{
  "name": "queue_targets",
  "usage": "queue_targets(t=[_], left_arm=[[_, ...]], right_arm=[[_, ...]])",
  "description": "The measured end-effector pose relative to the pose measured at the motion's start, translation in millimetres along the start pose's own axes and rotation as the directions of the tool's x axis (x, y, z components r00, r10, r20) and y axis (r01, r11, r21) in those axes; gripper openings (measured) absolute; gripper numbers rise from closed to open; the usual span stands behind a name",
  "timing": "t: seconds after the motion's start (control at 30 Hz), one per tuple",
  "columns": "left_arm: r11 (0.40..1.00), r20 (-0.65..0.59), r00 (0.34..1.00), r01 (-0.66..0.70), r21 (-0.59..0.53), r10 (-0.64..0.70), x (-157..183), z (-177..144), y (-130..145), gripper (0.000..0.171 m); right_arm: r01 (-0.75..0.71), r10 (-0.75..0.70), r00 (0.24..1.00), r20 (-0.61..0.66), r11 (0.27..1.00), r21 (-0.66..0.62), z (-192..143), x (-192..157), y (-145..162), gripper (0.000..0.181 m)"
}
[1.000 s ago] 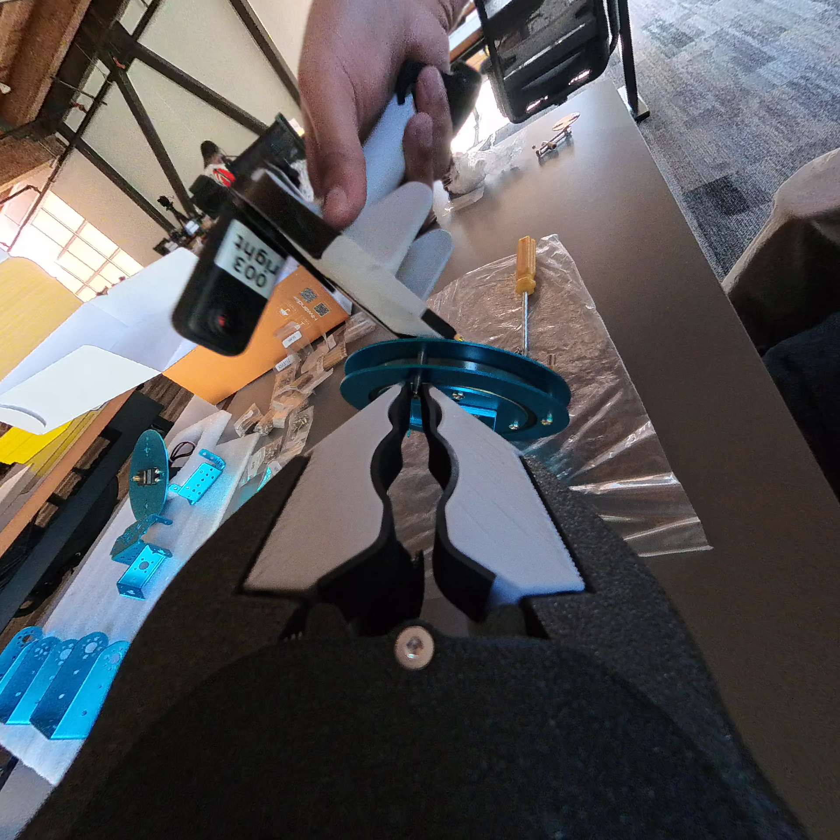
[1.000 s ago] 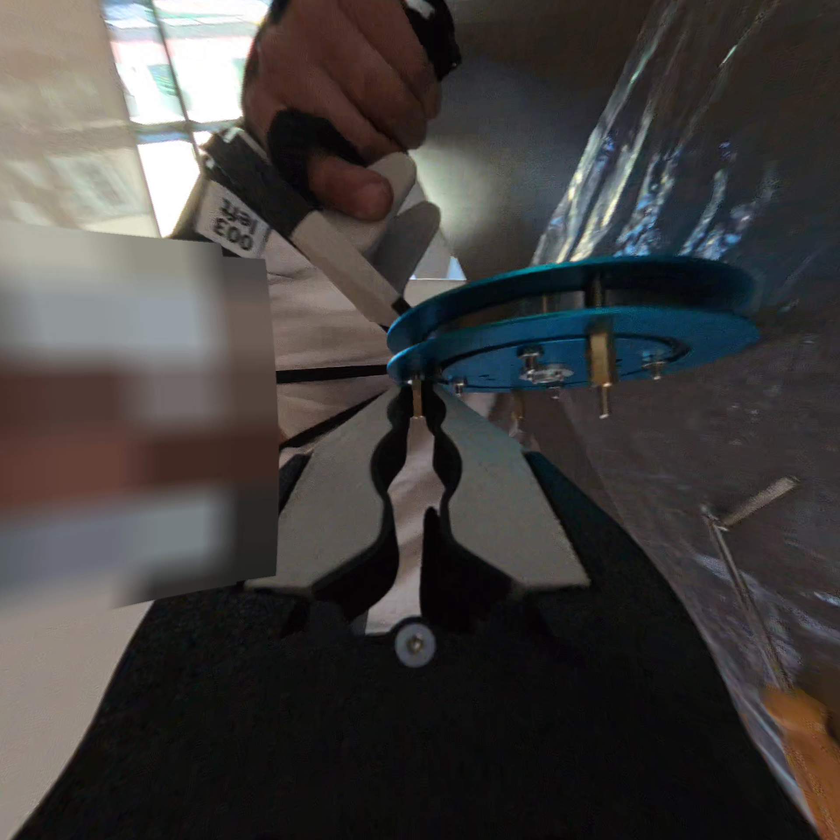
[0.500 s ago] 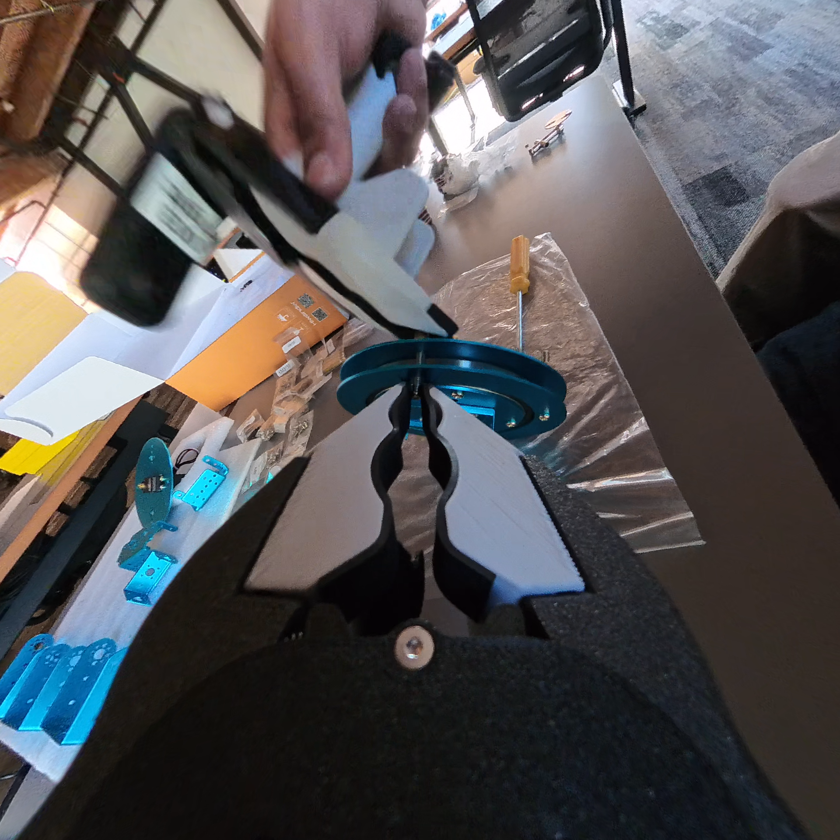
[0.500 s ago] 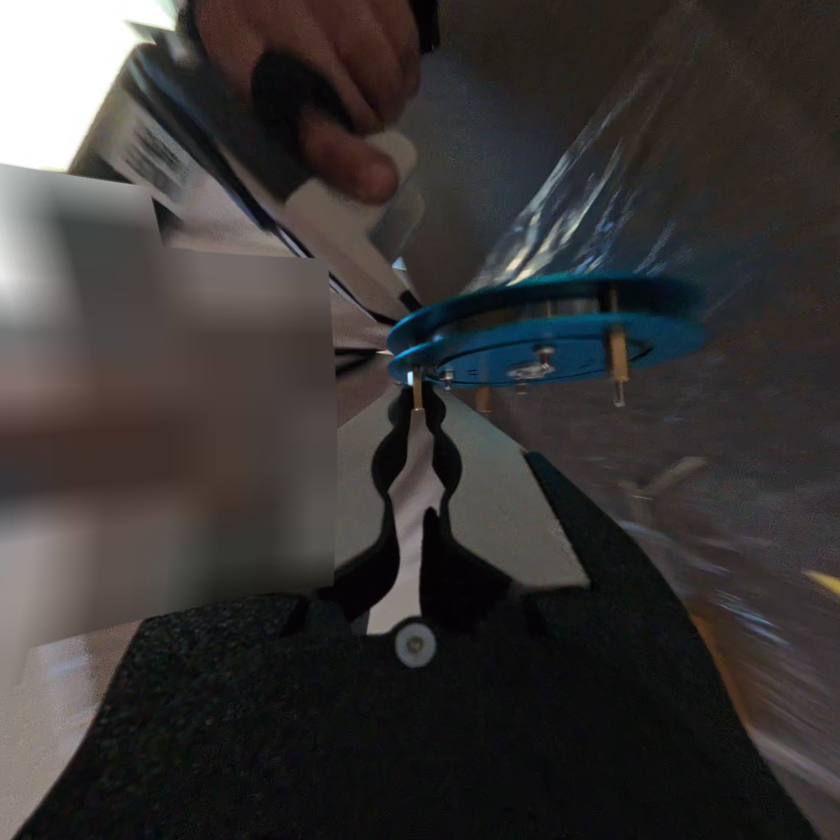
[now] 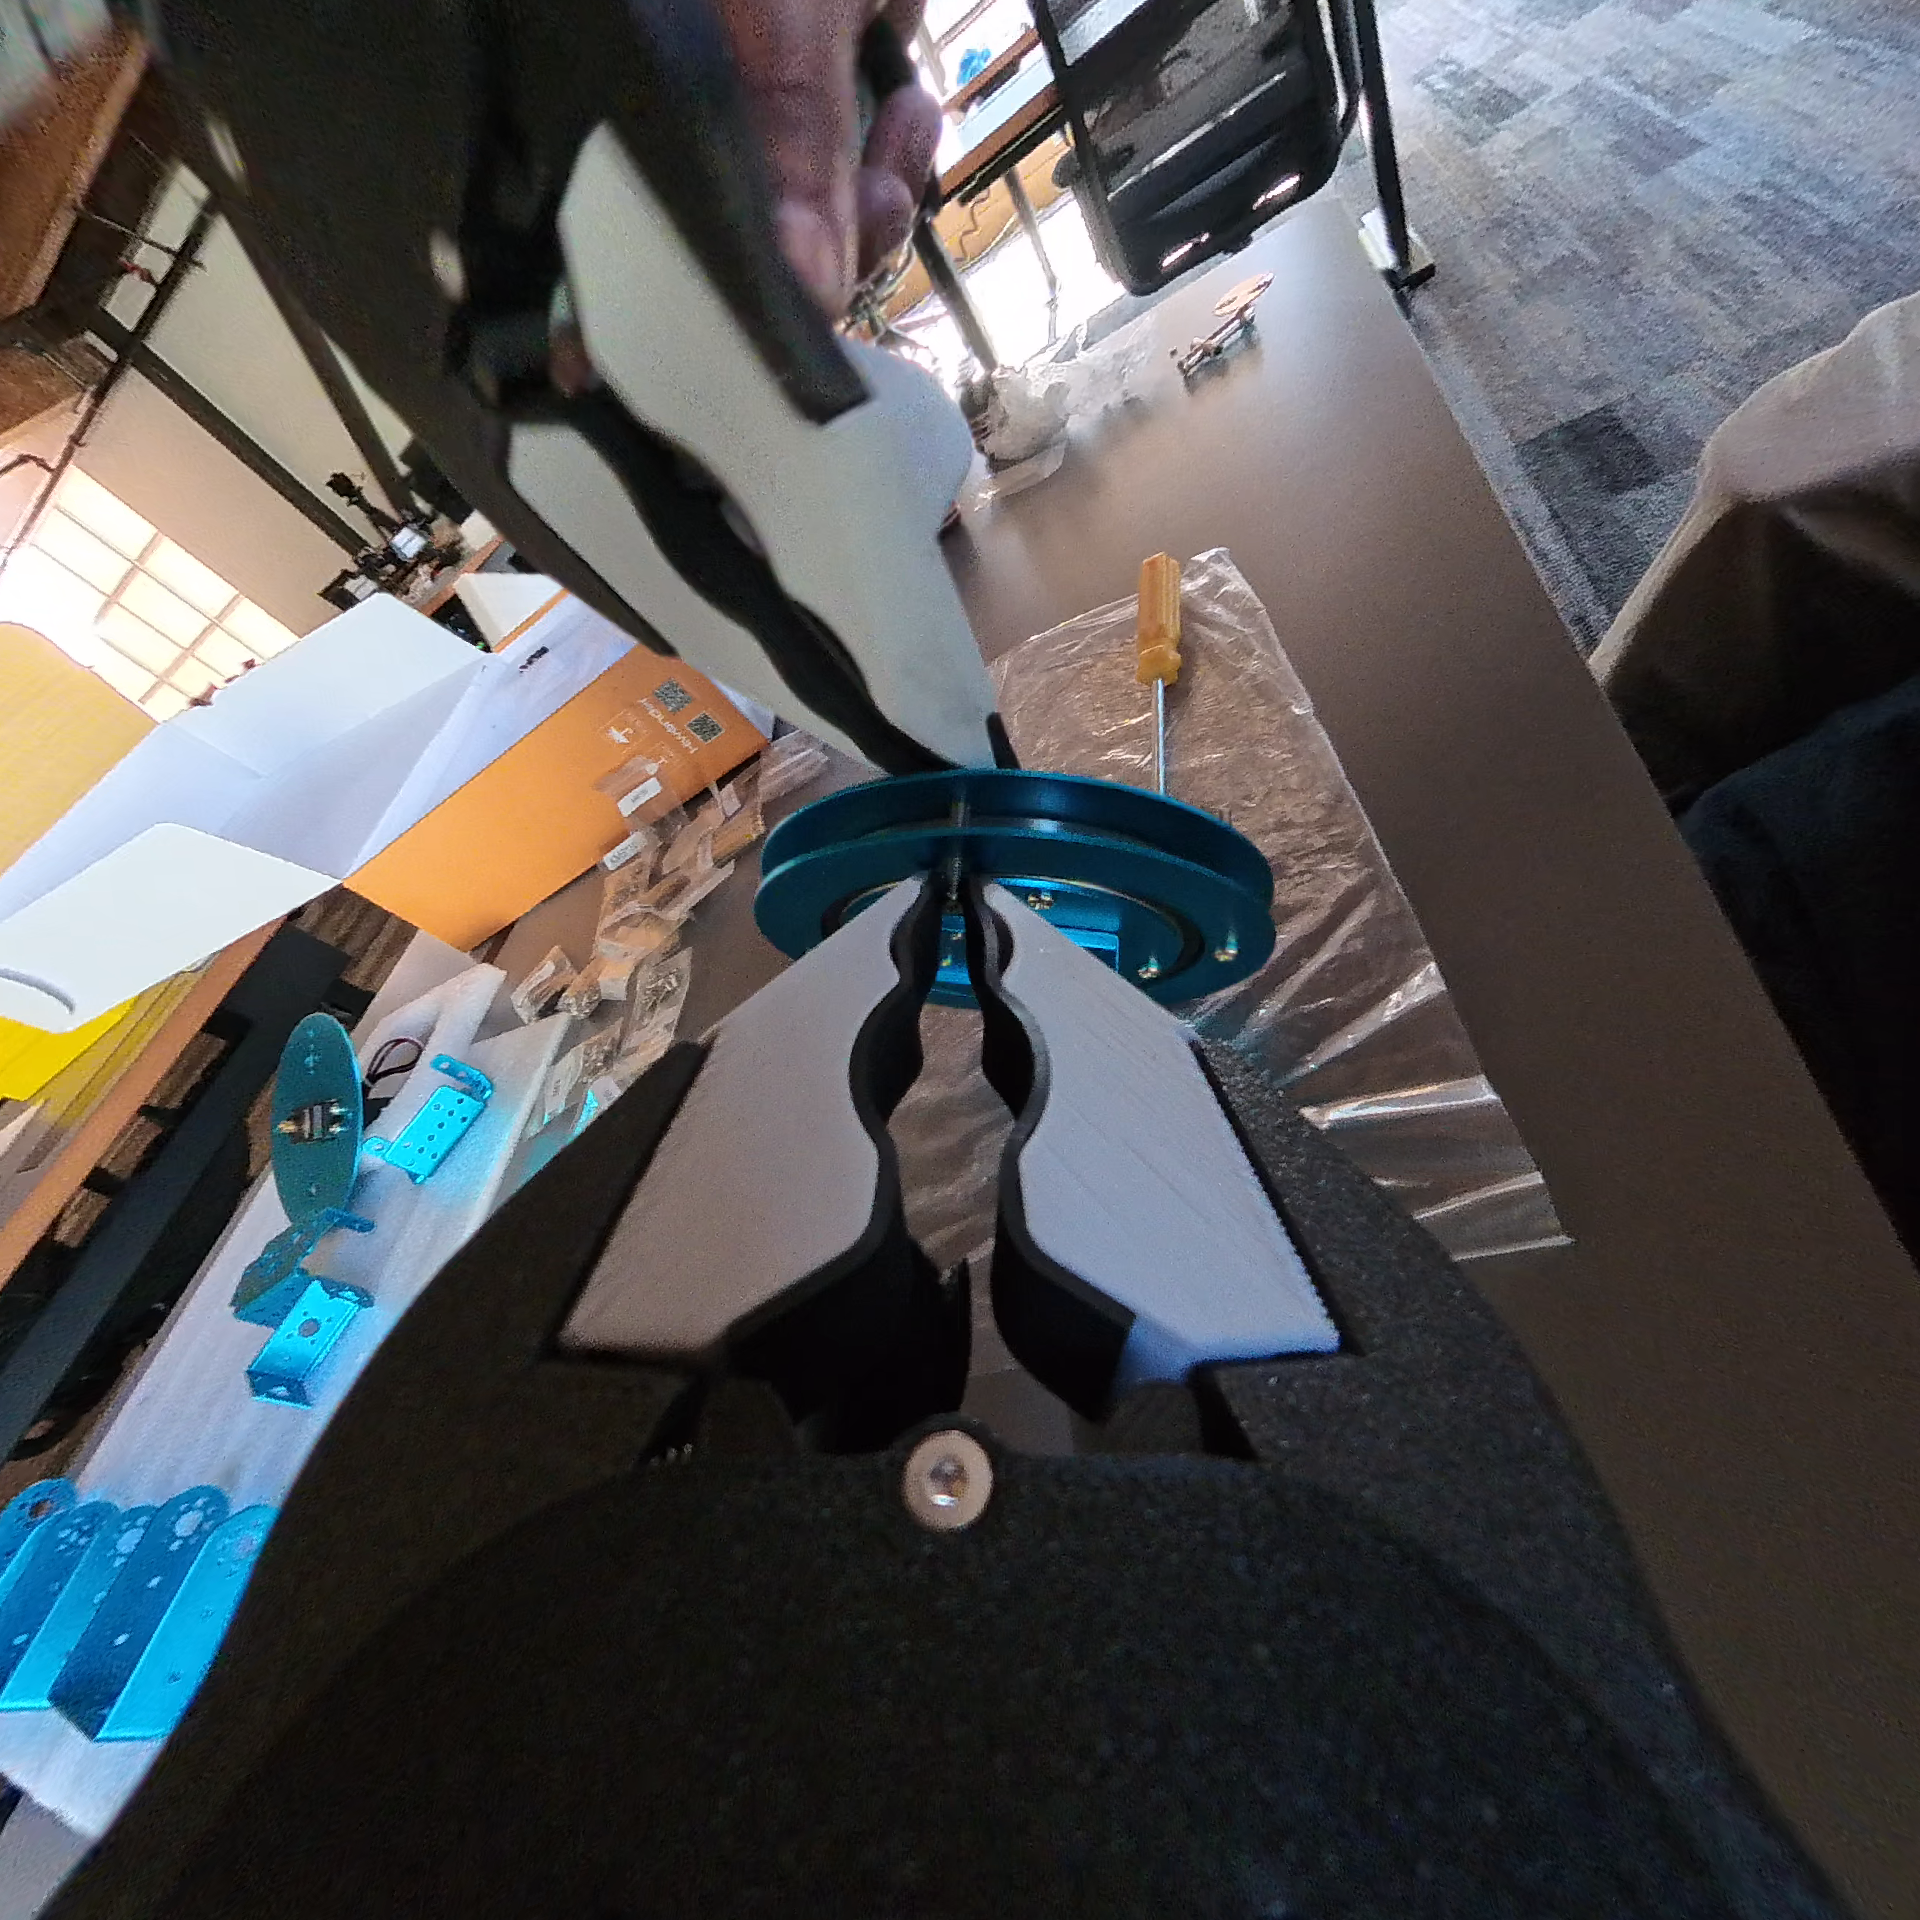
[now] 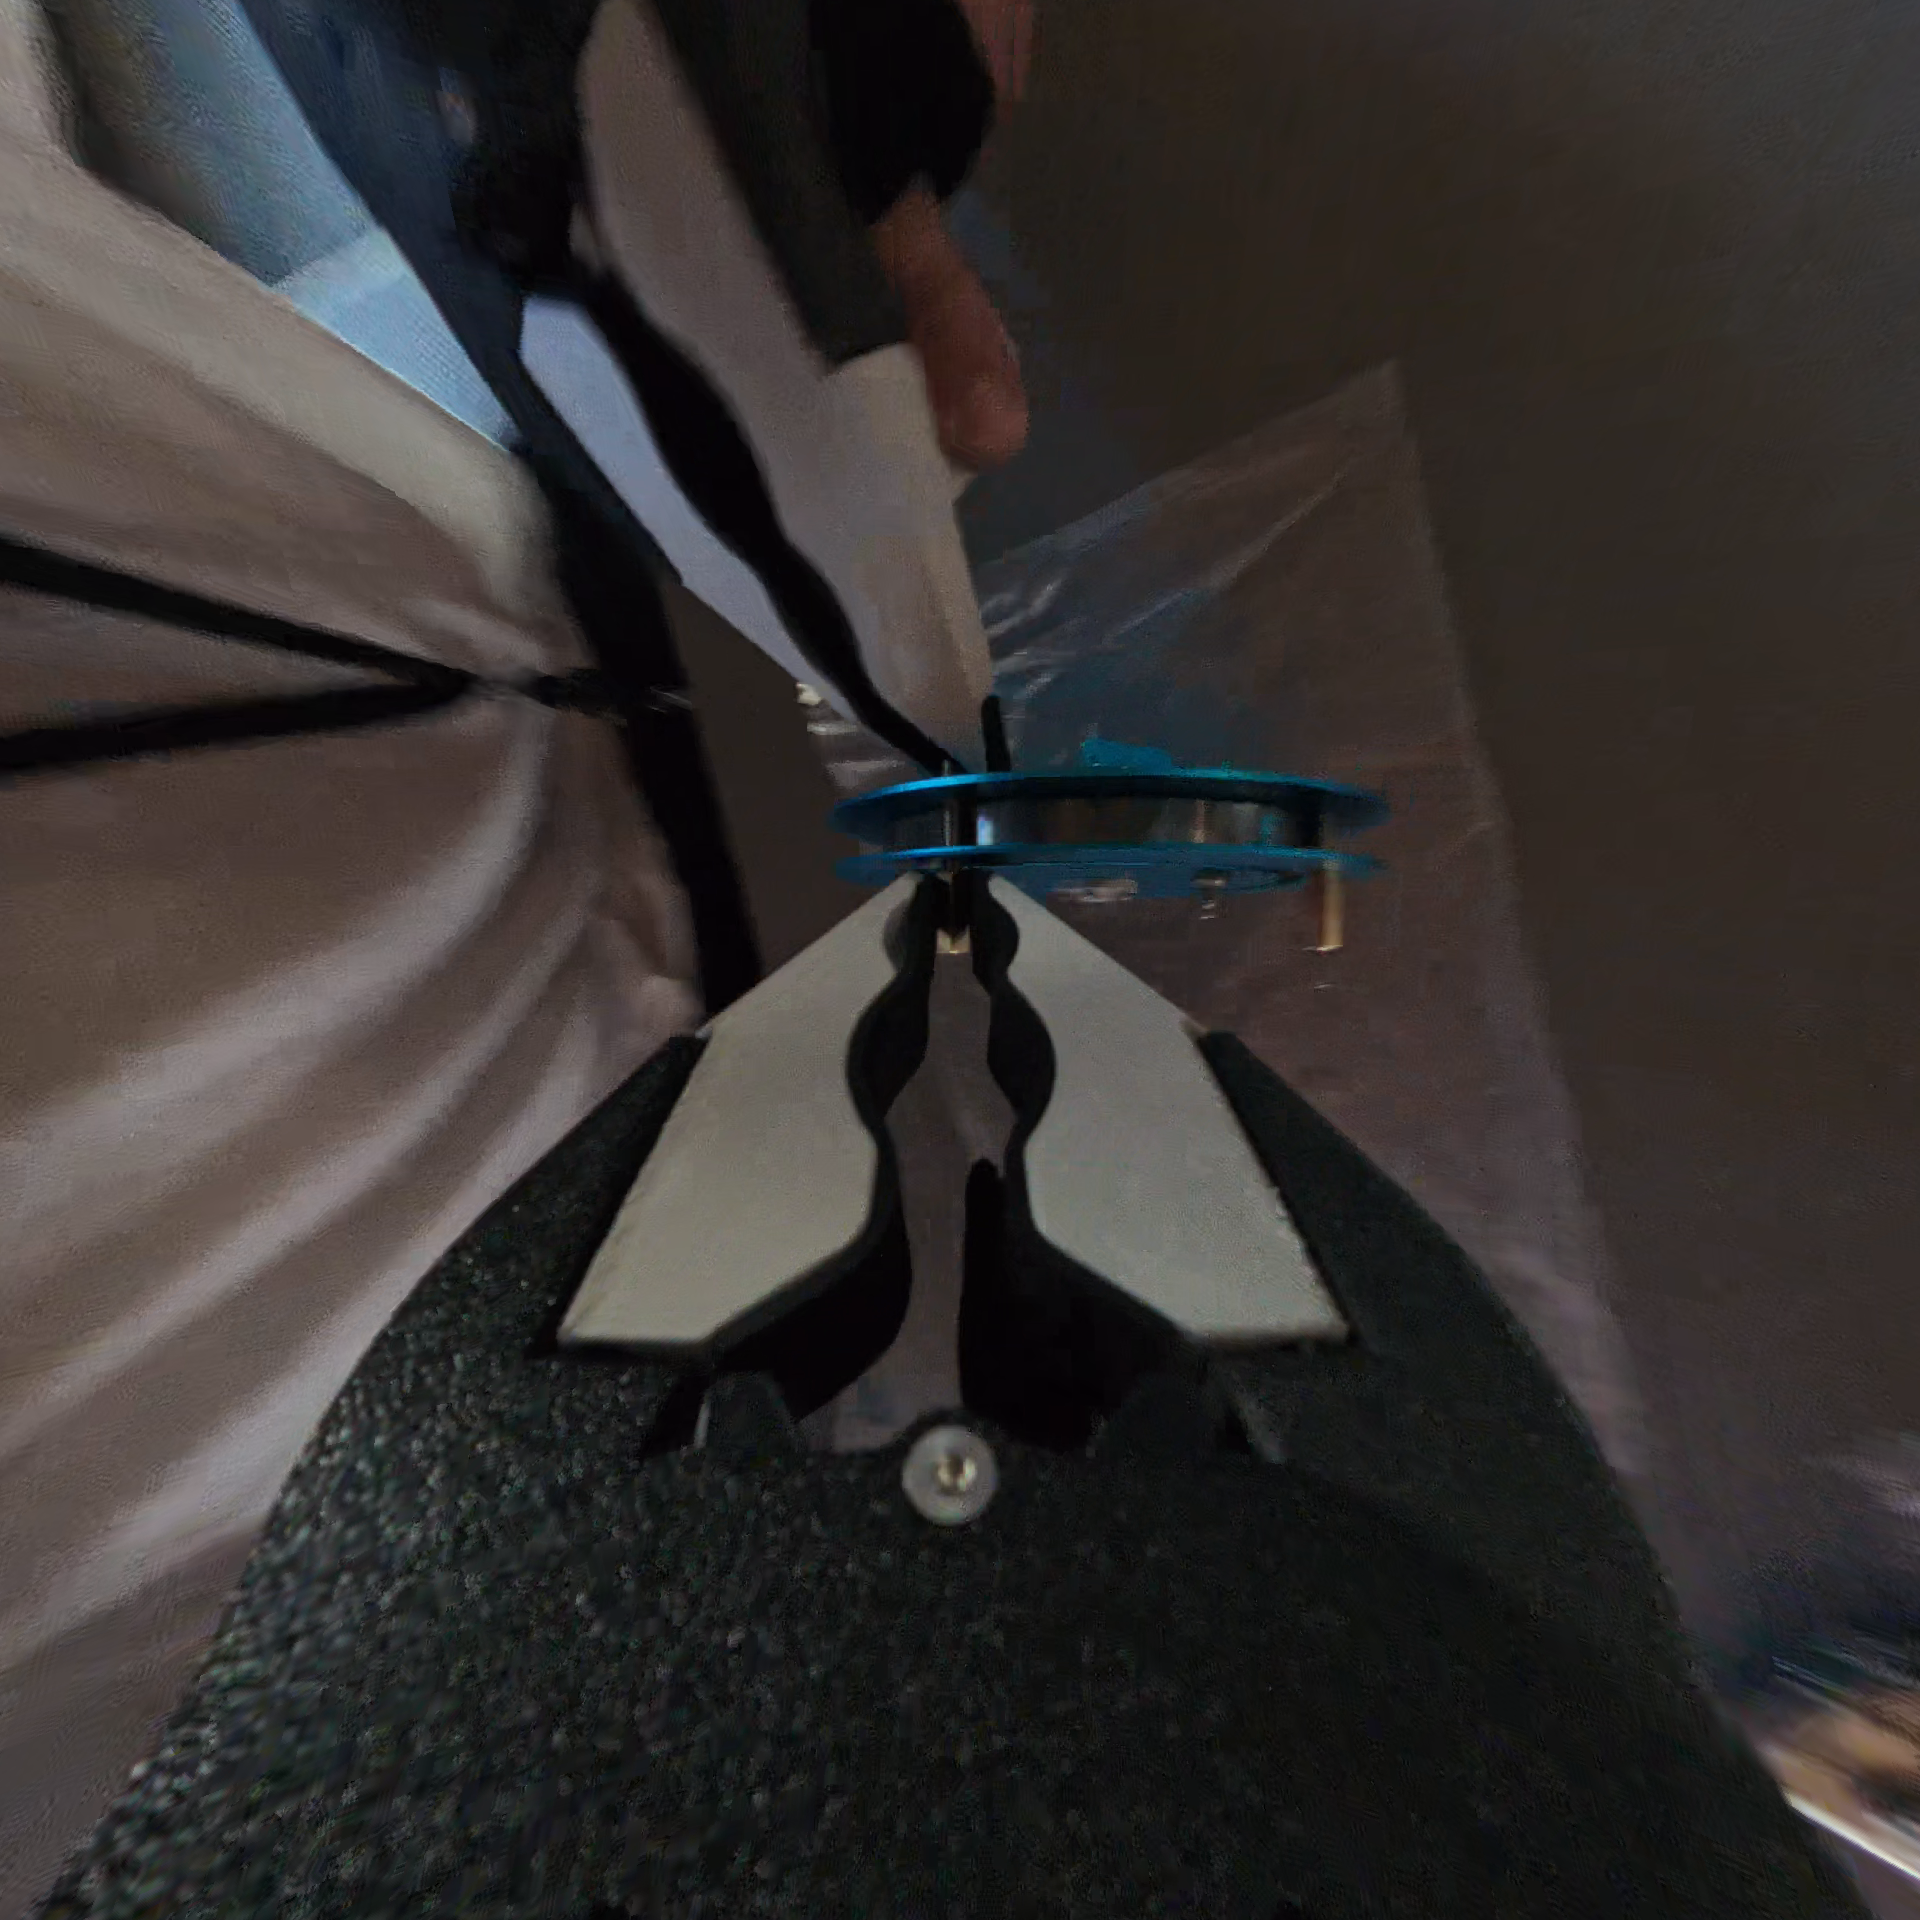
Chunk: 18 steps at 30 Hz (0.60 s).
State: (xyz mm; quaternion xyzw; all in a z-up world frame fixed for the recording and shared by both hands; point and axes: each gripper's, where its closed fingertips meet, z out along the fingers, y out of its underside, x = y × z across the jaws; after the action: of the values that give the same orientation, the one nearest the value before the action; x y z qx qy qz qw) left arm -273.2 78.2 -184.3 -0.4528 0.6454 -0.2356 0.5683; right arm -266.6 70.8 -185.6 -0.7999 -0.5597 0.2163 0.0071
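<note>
The left claw (image 5: 954,883) was closed on a thin brass post at the near rim of a blue double-disc assembly (image 5: 1091,831), its tips pinching the post just beneath the lower disc. The right claw (image 6: 956,914) was likewise closed on a brass post at the rim of the same assembly (image 6: 1122,831); the right wrist view was motion-blurred, so whether this was the same post could not be told. In the left wrist view the right claw (image 5: 961,743) came down from above and left of the left claw, its tips meeting the top disc directly over the gripped post, with a hand (image 5: 831,156) around its body. The assembly comprised two round blue plates spaced apart by posts and was held above a clear plastic bag (image 5: 1299,987) that lay on the dark brown tabletop (image 5: 1507,727). Beyond the left claw, a screwdriver (image 5: 1155,644) with a yellow handle rested on the bag. To the left of the left claw lay small packets of hardware (image 5: 634,935), blue metal brackets (image 5: 312,1340) on a white sheet, and an orange box (image 5: 582,769). Further blue plates (image 5: 104,1621) sat at the near left edge.
</note>
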Motion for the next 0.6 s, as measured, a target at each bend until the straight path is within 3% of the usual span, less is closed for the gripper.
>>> queue_targets(t=[0.03,0.07,0.1,0.13,0.17,0.2,0.23,0.27,0.3,0.37,0.4,0.5,0.57,0.6], left_arm=[[1.0,0.007,1.0,-0.008,-0.004,0.008,-0.5,0.1,0.4,0.003],[1.0,0.01,1.0,-0.005,-0.007,0.005,-1.7,0.1,1.2,0.003],[1.0,0.009,1.0,0.0,-0.007,0.0,-2.3,-0.2,2.0,0.003],[1.0,0.015,1.0,0.0,-0.008,0.001,-3.1,-0.4,2.8,0.003],[1.0,0.019,1.0,-0.009,-0.01,0.01,-3.1,-0.7,3.3,0.003],[1.0,0.007,1.0,-0.01,-0.006,0.01,-1.0,-1.1,2.3,0.003],[1.0,-0.005,1.0,-0.006,-0.001,0.006,1.4,-1.2,1.1,0.003],[1.0,-0.006,1.0,-0.008,0.002,0.008,2.1,-1.3,0.7,0.003],[1.0,-0.007,1.0,-0.004,0.002,0.004,1.7,-1.2,0.9,0.003],[1.0,-0.002,1.0,0.014,-0.004,-0.014,-1.6,-0.7,2.5,0.003],[1.0,0.0,1.0,0.016,-0.006,-0.016,-2.9,-0.7,3.3,0.003],[1.0,0.004,1.0,0.016,-0.008,-0.016,-3.2,-0.2,2.9,0.003],[1.0,0.013,1.0,0.0,-0.014,0.0,-4.0,-0.7,3.7,0.003],[1.0,0.009,1.0,-0.003,-0.01,0.003,-2.6,-1.0,3.0,0.003]], right_arm=[[-0.144,0.142,0.979,0.143,0.989,0.01,0.1,-1.9,-0.7,0.004],[-0.295,0.28,0.909,0.309,0.956,0.0,0.0,-4.0,-2.4,0.004],[-0.444,0.409,0.773,0.484,0.895,-0.048,-0.1,-6.9,-4.2,0.003],[-0.56,0.497,0.591,0.635,0.82,-0.12,-0.8,-8.8,-6.7,0.005],[-0.619,0.522,0.427,0.738,0.764,-0.182,-1.5,-10.5,-8.0,0.006],[-0.642,0.529,0.314,0.788,0.73,-0.233,-1.8,-13.1,-7.1,0.008],[-0.635,0.508,0.315,0.802,0.741,-0.22,-1.0,-15.6,-5.7,0.01],[-0.604,0.463,0.422,0.779,0.785,-0.139,0.3,-16.6,-4.8,0.011],[-0.544,0.408,0.582,0.703,0.839,-0.037,1.9,-15.3,-3.7,0.013],[-0.296,0.24,0.896,0.373,0.95,0.1,6.9,-4.4,4.8,0.019],[-0.166,0.138,0.969,0.207,0.978,0.124,5.6,-0.4,5.5,0.018],[0.108,-0.097,0.985,-0.141,0.992,0.067,3.3,8.3,3.1,0.004],[0.109,-0.103,0.984,-0.146,0.994,0.031,4.2,8.0,2.8,0.004],[0.033,-0.031,0.998,-0.053,0.999,0.034,5.3,4.0,3.8,0.003]])
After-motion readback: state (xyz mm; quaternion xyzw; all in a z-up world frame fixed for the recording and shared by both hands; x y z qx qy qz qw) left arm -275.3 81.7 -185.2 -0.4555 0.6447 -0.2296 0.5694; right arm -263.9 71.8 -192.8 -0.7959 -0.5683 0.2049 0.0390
